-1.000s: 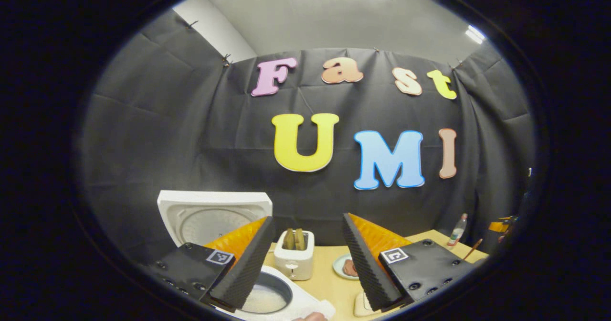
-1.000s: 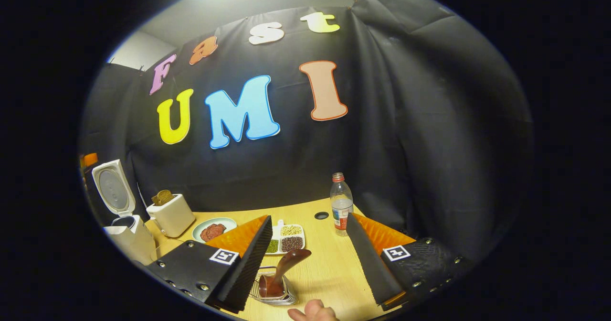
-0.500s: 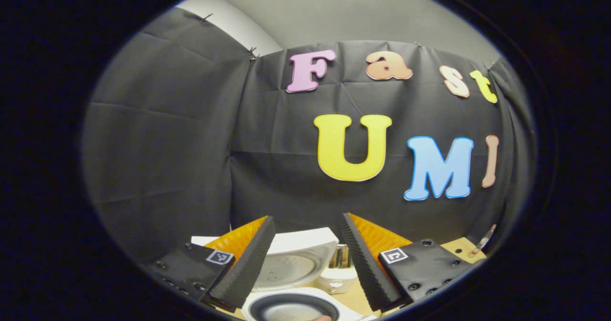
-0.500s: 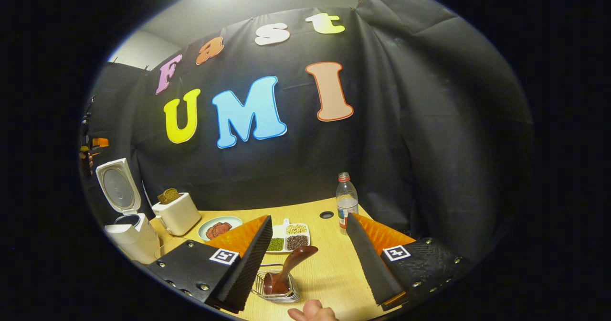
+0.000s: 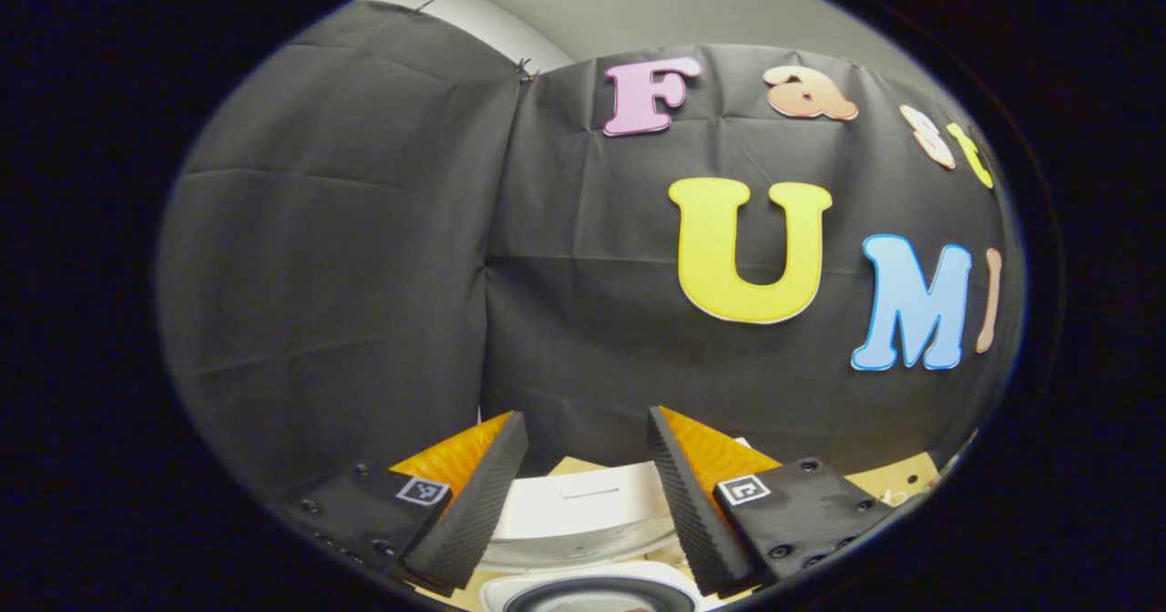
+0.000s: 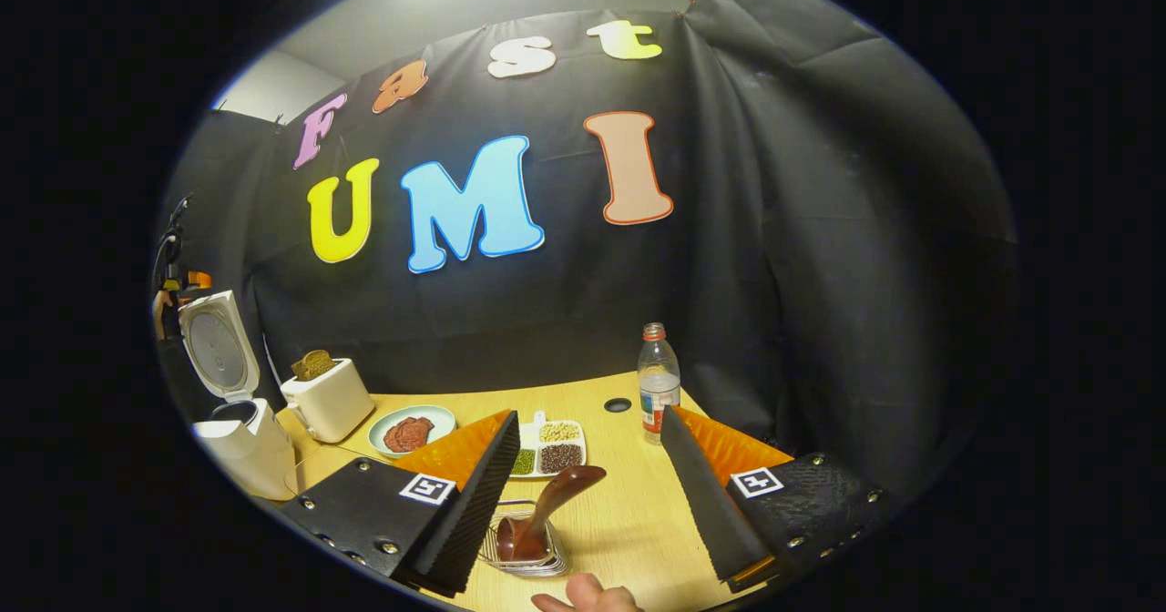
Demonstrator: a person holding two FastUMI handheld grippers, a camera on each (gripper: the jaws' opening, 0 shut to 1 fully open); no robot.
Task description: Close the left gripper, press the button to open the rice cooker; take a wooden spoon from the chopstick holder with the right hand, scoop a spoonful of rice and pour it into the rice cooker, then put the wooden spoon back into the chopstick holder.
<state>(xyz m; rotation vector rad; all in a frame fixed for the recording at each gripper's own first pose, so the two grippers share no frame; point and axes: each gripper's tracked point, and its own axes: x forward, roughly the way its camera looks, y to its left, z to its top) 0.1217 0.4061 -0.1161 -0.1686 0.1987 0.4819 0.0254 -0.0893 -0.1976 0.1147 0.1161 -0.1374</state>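
Hovering wide over wooden spoon [image 6: 547,512], right gripper [image 6: 592,494], left gripper [image 5: 583,494] likewise wide, seemingly above rice cooker [image 5: 583,512]

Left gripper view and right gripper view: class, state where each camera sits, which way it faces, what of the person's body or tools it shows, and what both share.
Left gripper view: rides the left gripper, open, facing the wall over the open rice cooker.
Right gripper view: rides the right gripper, open, facing the table above the spoon in its holder; a hand at the bottom edge.
Shared: the rice cooker.
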